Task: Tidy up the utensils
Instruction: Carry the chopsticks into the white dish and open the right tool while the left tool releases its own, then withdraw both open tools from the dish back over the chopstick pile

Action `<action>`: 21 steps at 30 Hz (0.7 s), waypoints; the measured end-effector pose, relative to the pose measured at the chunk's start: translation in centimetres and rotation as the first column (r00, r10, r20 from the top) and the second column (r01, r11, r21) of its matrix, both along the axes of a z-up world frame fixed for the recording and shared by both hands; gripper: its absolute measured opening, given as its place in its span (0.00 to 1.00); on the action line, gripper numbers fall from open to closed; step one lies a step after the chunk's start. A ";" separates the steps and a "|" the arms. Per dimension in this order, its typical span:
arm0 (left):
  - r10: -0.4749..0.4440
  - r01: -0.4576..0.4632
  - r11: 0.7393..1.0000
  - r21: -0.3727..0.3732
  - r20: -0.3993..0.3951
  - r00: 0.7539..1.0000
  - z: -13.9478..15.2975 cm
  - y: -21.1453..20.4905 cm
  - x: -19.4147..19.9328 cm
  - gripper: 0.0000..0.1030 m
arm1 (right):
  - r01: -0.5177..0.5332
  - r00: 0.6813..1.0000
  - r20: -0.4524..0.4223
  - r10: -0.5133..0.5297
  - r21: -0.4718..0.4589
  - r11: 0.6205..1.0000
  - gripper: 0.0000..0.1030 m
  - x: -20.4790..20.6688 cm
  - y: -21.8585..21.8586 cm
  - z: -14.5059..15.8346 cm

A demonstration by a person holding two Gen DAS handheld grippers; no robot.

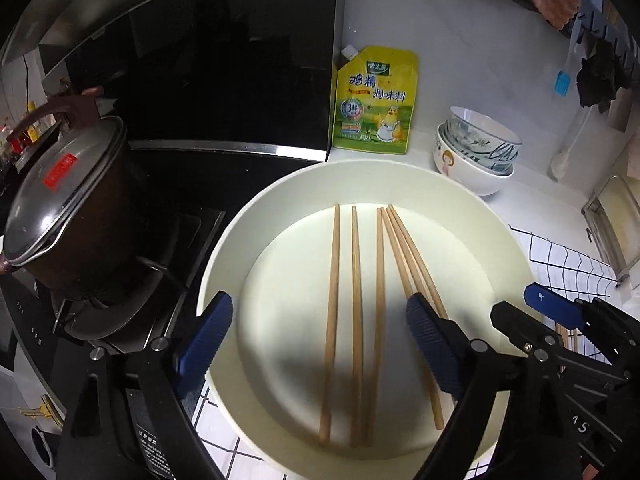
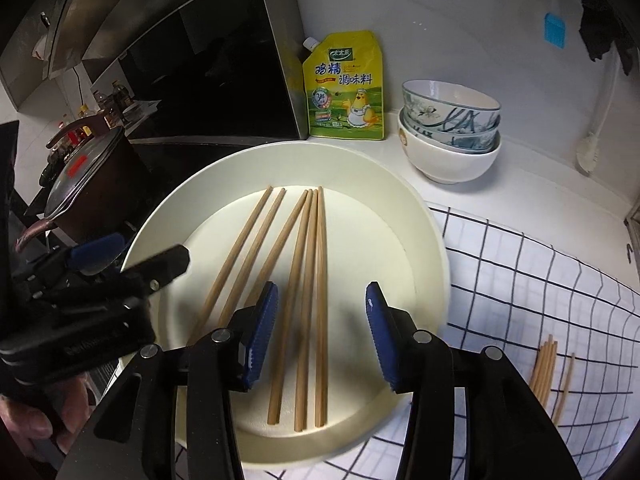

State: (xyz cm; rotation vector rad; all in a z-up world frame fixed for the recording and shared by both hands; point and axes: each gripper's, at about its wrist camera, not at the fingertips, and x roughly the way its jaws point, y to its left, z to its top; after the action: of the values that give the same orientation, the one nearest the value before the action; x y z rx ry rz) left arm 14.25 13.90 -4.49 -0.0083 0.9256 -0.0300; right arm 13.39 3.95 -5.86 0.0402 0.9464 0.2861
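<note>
Several wooden chopsticks [image 1: 356,320] lie side by side in a wide cream dish [image 1: 472,216]. They also show in the right wrist view [image 2: 308,300], in the same dish [image 2: 420,232]. My left gripper [image 1: 320,316] is open and empty, hovering over the dish with its jaws astride the chopsticks. My right gripper [image 2: 322,308] is open and empty above the near ends of the chopsticks; it also shows in the left wrist view [image 1: 524,308] at the right. More chopsticks [image 2: 546,372] lie on the checked cloth to the right of the dish.
A lidded dark pot [image 1: 72,208] stands on the stove to the left. A yellow seasoning pouch [image 1: 374,104] leans on the wall behind the dish. Stacked bowls [image 1: 476,148] stand at the back right. A white checked cloth [image 2: 540,280] lies under and right of the dish.
</note>
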 end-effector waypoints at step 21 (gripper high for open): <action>-0.041 0.042 0.999 -0.004 0.126 0.991 3.5 -4.9 -8.1 0.94 | 0.126 0.989 0.074 -0.125 -0.014 0.992 0.48 -9.6 -7.8 3.4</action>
State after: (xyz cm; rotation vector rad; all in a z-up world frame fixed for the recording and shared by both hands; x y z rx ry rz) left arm 6.18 9.04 -1.00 0.0071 0.7996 -0.0714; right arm 3.82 -3.82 -2.47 0.0712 0.8702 0.1613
